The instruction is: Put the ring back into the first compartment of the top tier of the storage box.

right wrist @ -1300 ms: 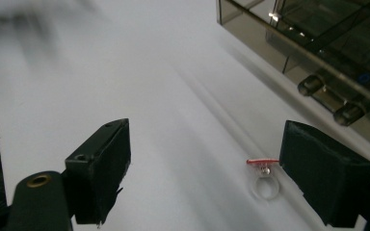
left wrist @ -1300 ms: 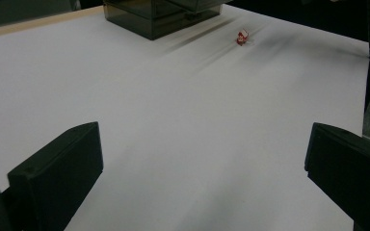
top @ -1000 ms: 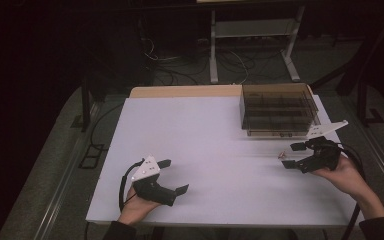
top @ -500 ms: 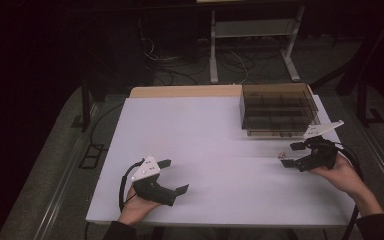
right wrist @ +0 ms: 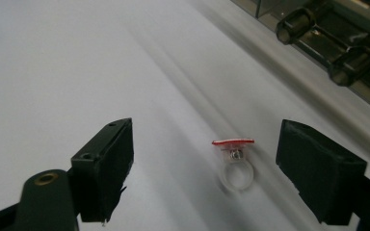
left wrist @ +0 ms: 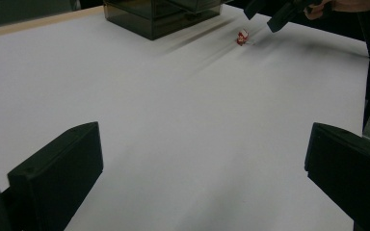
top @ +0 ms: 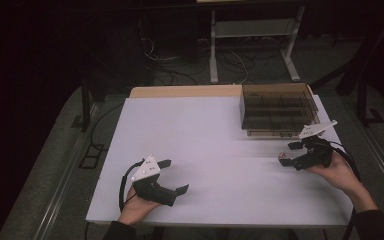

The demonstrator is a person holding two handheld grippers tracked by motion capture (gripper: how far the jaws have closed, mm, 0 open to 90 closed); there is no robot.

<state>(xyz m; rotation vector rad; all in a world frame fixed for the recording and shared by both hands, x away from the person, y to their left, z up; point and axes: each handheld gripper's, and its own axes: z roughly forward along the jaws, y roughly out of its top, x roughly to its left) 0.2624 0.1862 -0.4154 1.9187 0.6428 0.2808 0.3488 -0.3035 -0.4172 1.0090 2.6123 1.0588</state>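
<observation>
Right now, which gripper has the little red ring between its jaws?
The right gripper: the red-topped ring lies untouched between its open jaws. The left gripper is far off.

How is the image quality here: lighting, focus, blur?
High view: table lit, surroundings nearly black. Right gripper view: ring sharp between open jaws; the box's knobs behind it soft. Left gripper view: near jaws dark and soft, streaky shadows beside the box.
</observation>
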